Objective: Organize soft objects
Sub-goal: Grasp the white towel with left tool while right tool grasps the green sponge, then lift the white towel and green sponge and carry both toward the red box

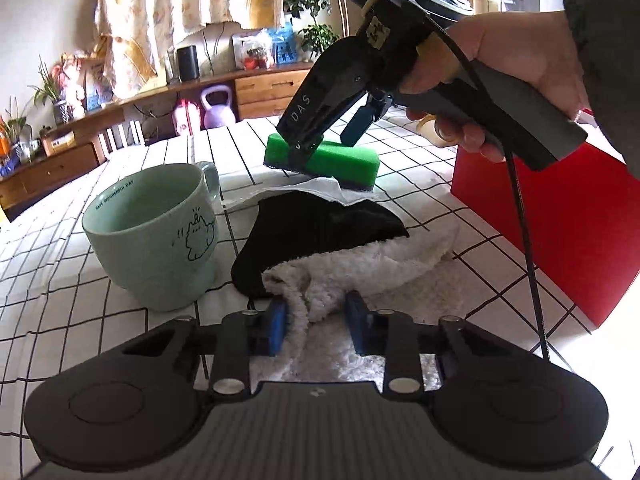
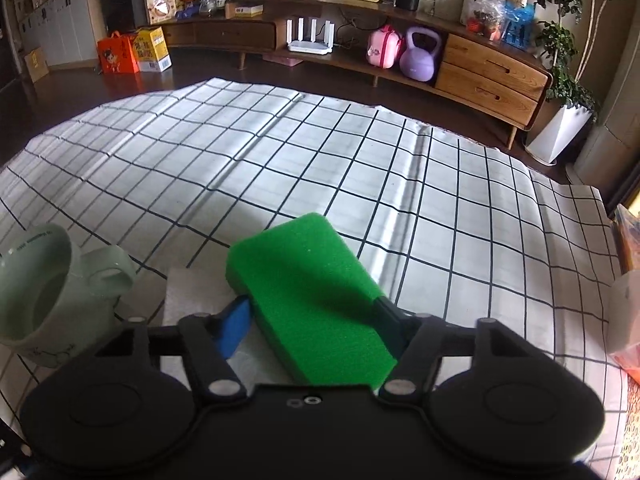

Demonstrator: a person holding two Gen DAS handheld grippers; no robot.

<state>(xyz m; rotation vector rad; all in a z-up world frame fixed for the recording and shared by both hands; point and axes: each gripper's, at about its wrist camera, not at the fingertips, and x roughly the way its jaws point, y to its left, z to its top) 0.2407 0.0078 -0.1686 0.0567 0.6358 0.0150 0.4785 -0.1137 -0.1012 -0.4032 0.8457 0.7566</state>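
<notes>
A green sponge (image 1: 344, 160) lies on the checked tablecloth; in the right wrist view it (image 2: 308, 292) sits between my right gripper's blue pads, which straddle it with a small gap on the left. My right gripper (image 1: 324, 140) (image 2: 312, 320) is open around the sponge. A fluffy white towel (image 1: 360, 268) lies in front of my left gripper (image 1: 318, 320), which is open with a fold of the towel between its pads. A black cloth (image 1: 316, 228) lies on the towel. A white tissue (image 1: 320, 190) lies under the sponge's edge.
A mint green mug (image 1: 152, 232) (image 2: 44, 296) stands left of the cloths. A red box (image 1: 560, 216) stands at the right. The checked tablecloth (image 2: 320, 160) stretches away beyond the sponge. Wooden cabinets and a purple kettlebell (image 2: 420, 56) lie behind the table.
</notes>
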